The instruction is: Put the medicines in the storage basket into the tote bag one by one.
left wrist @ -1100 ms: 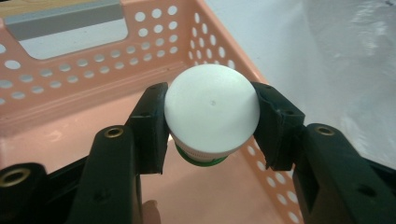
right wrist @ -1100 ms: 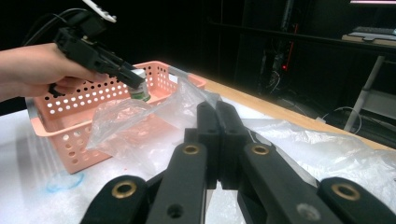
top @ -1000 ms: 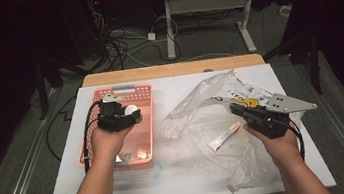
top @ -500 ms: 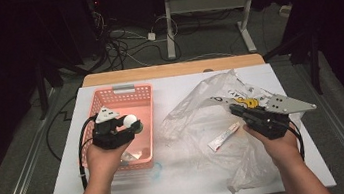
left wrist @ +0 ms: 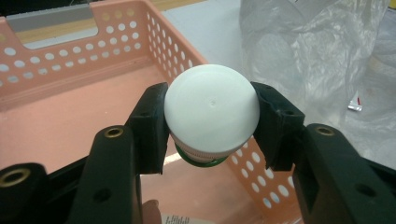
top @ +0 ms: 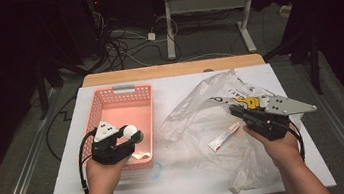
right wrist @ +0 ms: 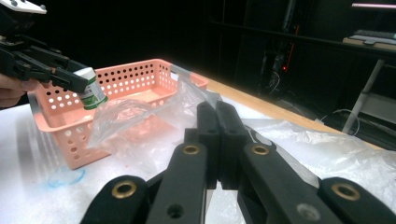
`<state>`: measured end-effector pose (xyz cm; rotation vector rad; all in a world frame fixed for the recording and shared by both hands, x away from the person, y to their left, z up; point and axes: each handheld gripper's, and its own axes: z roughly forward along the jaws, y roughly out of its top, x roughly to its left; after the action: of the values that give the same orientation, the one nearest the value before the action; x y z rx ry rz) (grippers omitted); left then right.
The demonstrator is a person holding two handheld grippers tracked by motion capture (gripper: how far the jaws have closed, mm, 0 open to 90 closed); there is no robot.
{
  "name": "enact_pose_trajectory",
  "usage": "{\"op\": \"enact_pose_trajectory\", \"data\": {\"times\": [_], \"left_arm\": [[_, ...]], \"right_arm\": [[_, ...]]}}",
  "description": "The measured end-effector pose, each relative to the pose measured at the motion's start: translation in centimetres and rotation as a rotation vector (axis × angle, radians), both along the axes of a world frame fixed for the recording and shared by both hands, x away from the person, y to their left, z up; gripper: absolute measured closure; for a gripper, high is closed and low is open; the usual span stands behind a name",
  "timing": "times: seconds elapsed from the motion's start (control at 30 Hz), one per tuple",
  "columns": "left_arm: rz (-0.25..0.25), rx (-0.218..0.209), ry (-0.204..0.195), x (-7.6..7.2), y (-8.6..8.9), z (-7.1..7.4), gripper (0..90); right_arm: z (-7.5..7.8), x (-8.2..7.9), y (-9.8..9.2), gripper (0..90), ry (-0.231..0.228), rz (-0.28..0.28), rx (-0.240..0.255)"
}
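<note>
Left gripper (left wrist: 210, 135) drawn nearer, white-capped bottle (left wrist: 211, 112) clamped between jaws, over pink basket (top: 110, 102).

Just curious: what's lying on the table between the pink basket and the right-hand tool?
In the high view, crumpled clear plastic bag and a small white tube lie between the basket and right tool.

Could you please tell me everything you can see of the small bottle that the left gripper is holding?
The bottle is small, with a smooth, white, domed cap, seemingly plastic, a ribbed white collar below it and a green body bearing a label. The left gripper clamps the cap from both sides with its black pads. It hangs cap-up, slightly tilted, above the pink perforated basket, touching nothing else.
</note>
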<state>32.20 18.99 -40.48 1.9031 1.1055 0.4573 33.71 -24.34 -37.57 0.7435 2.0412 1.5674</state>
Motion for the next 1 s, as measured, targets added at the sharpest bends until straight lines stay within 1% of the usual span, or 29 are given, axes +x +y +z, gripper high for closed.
{"op": "enact_pose_trajectory", "data": {"times": [0.07, 0.17, 0.27, 0.33, 0.4, 0.53, 0.77, 0.93, 1.0], "left_arm": [[-0.001, -0.019, -0.002, -0.1, 0.2, 0.1, 48.9], [0.003, -0.021, -0.017, -0.2, 0.3, 0.4, 48.9], [-0.005, -0.025, -0.034, -0.5, 0.3, 0.9, 48.9], [-0.014, -0.033, -0.040, -0.7, 0.2, 1.1, 48.9], [-0.021, -0.029, -0.041, -0.8, -0.1, 1.2, 48.9], [-0.043, -0.034, -0.054, -1.2, -0.7, 1.5, 48.9], [-0.102, -0.054, -0.072, -2.1, -2.0, 2.4, 48.9], [-0.141, -0.053, -0.085, -2.7, -3.1, 2.8, 48.9], [-0.158, -0.065, -0.084, -2.9, -3.6, 2.9, 48.9]], "right_arm": [[-0.1, 0.1, 0.0, 90.0, 0.002, 0.001, -0.002], [-0.2, 0.1, 0.0, 90.0, 0.006, 0.001, -0.001], [-0.3, 0.2, -0.1, 90.0, 0.008, 0.001, 0.000], [-0.4, 0.3, -0.1, 90.0, 0.013, 0.000, 0.001], [-0.4, 0.3, -0.1, 90.0, 0.011, 0.000, -0.001], [-0.4, 0.3, -0.1, 90.0, 0.010, -0.001, -0.002], [-0.4, 0.3, -0.1, 90.0, 0.010, 0.000, 0.000], [-0.4, 0.2, 0.0, 90.0, 0.012, 0.000, -0.002], [-0.4, 0.2, 0.0, 90.0, 0.012, 0.000, -0.002]]}}
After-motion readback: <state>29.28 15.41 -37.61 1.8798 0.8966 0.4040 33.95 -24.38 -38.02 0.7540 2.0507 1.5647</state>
